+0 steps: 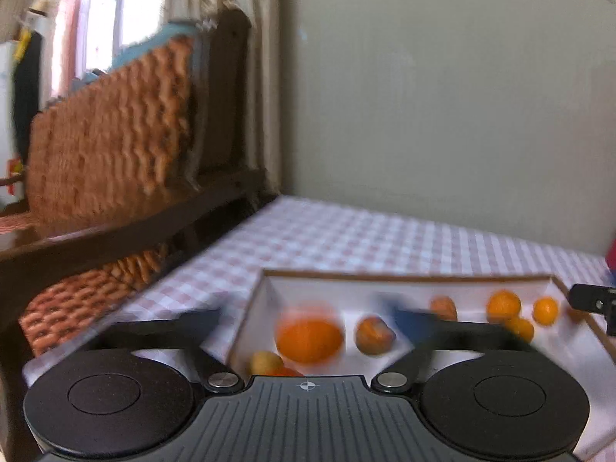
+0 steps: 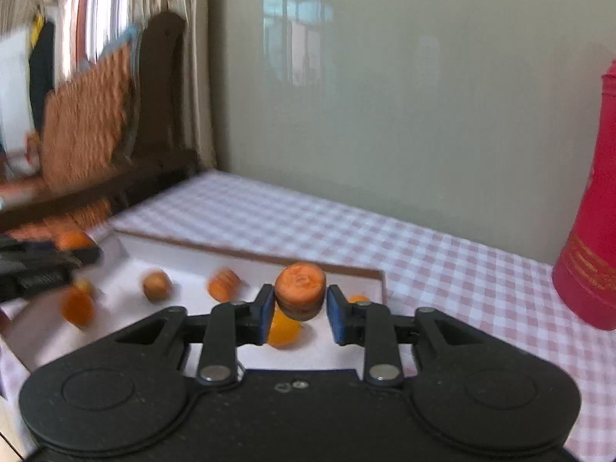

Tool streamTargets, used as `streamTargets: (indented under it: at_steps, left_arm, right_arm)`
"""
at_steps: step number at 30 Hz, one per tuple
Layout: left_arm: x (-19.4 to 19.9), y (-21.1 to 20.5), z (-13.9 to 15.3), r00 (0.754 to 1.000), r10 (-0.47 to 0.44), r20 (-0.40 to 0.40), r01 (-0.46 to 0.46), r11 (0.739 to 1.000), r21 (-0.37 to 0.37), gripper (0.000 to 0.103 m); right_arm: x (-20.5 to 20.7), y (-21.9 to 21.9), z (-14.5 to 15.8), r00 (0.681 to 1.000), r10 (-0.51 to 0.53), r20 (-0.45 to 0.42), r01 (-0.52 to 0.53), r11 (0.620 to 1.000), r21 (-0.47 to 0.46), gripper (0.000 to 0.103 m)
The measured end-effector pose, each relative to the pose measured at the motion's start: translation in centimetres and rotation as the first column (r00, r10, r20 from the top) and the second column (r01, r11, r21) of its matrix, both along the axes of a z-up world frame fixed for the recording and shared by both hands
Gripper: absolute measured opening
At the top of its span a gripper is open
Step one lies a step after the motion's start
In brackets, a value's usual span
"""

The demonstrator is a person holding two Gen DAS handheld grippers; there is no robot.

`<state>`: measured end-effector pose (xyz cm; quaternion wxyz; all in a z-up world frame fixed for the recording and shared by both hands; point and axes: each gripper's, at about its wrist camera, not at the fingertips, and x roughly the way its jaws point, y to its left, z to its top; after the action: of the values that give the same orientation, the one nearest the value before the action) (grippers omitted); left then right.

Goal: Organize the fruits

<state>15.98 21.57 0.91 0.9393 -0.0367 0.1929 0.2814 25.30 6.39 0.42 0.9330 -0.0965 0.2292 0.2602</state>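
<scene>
Right gripper (image 2: pixel 300 310): jaws part-open around flat orange fruit (image 2: pixel 300 292); left pad touching, gap at right pad; grip uncertain. Left gripper (image 1: pixel 308 317): jaws wide apart, empty, above large orange (image 1: pixel 310 340). Both over white box (image 1: pixel 385 288) holding small fruits, on checked tablecloth (image 2: pixel 442 261); red container (image 2: pixel 593 231) at right

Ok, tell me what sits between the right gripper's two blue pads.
In the right wrist view, a flattened orange fruit sits between the right gripper pads, against the left pad, a gap to the other. Below lies another orange fruit.
</scene>
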Motion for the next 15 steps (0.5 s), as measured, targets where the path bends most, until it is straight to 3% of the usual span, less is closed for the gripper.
streamTargets:
  at_steps: [1,2,15]
  left_arm:
    - [-0.30,-0.12,0.28,1.000,-0.003,0.021,0.002,1.000,0.019,0.103]
    - [-0.48,-0.16,0.48,1.000,0.003,0.031,-0.004,1.000,0.028,0.103]
    - [-0.36,-0.17,-0.02,1.000,-0.019,0.008,0.019,1.000,0.014,0.103]
  right_arm:
    - [-0.30,-0.43,0.08,0.998,-0.035,0.049,0.033,0.999,0.031,0.086]
    - [-0.70,-1.11,0.09,0.993,-0.050,0.110,0.040,0.995,0.089,0.097]
    - [-0.26,-1.16,-0.56,0.999,-0.025,0.042,0.022,0.996,0.089,0.097]
